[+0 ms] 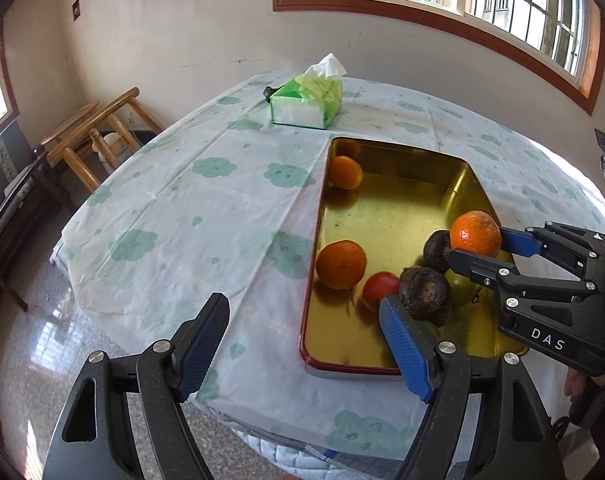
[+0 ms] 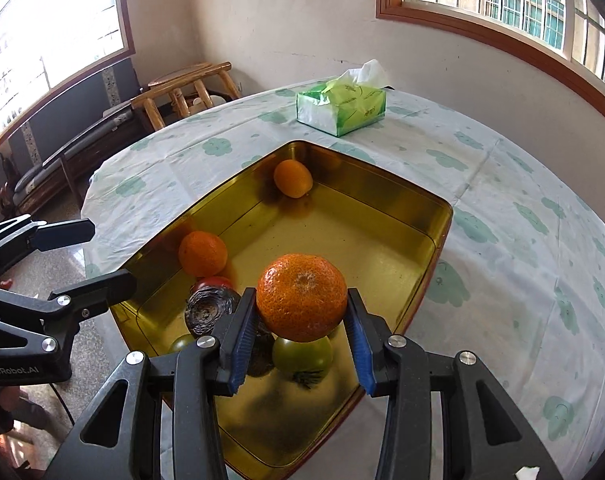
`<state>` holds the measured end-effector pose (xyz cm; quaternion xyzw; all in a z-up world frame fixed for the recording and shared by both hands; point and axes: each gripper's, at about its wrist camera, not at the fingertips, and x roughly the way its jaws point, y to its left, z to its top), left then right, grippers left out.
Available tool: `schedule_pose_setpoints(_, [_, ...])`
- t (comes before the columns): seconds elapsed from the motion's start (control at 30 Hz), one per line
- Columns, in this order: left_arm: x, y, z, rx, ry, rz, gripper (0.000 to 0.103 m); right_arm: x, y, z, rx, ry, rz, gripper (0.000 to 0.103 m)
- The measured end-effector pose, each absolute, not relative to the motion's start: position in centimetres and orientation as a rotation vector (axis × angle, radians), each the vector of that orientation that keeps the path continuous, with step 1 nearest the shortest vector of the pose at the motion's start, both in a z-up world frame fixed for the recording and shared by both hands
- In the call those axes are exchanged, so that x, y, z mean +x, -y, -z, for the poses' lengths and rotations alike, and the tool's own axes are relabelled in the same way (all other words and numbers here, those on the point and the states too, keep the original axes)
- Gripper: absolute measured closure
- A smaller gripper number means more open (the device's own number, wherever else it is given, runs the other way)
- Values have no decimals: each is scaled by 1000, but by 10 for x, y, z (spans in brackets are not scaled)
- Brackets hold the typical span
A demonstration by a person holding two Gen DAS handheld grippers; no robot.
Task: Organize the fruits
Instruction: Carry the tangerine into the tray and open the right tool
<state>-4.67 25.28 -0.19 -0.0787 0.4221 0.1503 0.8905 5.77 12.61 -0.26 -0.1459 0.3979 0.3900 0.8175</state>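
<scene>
A gold tin tray point(image 1: 398, 216) point(image 2: 366, 240) lies on the clouded tablecloth. My right gripper point(image 2: 300, 296) point(image 1: 480, 242) is shut on an orange point(image 2: 301, 298) point(image 1: 475, 234) and holds it above the tray's near end. Inside the tray lie two more oranges point(image 1: 344, 172) point(image 1: 341, 265), a red tomato point(image 1: 378, 288), two dark brown fruits point(image 1: 426, 294) point(image 1: 438, 250) and a green tomato point(image 2: 302, 354) right under the held orange. My left gripper point(image 1: 302, 304) point(image 2: 110, 256) stands open and empty over the tray's left rim.
A green tissue box point(image 1: 306, 102) point(image 2: 342, 108) stands on the table beyond the tray. A wooden chair point(image 1: 98, 136) point(image 2: 182, 96) and a dark bench are off the table's far left edge. The table's near edge drops to a stone floor.
</scene>
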Motion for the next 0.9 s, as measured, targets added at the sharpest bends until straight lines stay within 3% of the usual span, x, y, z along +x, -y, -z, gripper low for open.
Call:
schedule_pose_setpoints(0.77, [-59, -252, 3, -181, -914, -379, 24, 53, -145, 21, -326, -907, -728, 61])
schedule_pose_setpoints(0.9, [-61, -247, 2, -158, -913, -378, 23, 45, -139, 11, -339, -876, -710, 42])
